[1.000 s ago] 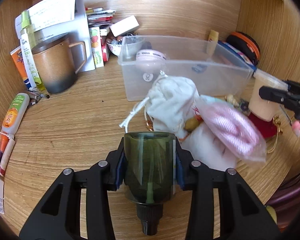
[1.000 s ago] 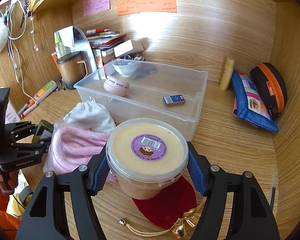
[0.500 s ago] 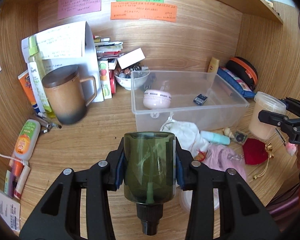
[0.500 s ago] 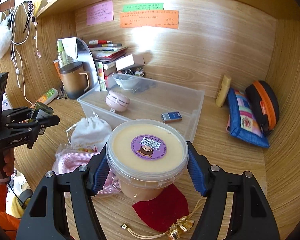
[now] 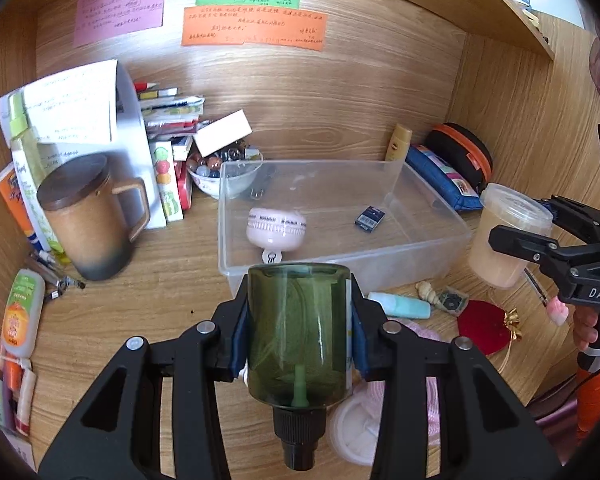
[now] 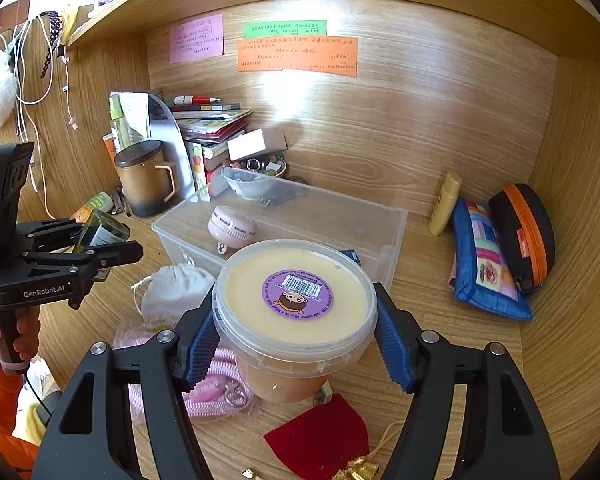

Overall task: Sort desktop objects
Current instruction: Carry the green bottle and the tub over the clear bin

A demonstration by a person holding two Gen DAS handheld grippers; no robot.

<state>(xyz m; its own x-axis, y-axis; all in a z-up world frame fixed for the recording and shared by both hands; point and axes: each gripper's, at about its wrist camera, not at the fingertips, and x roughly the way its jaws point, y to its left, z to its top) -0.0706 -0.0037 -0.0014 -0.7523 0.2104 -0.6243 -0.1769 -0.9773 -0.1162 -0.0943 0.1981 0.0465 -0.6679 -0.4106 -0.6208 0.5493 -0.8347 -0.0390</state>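
Left tongs (image 5: 298,336) clamp the green bottle (image 5: 298,332), right tongs (image 6: 296,344) grip the lidded tub (image 6: 296,304); clear bin (image 5: 428,248) sits just ahead, closer to the left.

"GenRobot.AI" stood on the left gripper (image 6: 112,246); "DAS" showed on the right gripper (image 5: 512,240); the tub lid (image 6: 296,292) bore a barcode sticker, its print unreadable

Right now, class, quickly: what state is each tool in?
Left tool: closed on the green bottle.
Right tool: closed on the tub.
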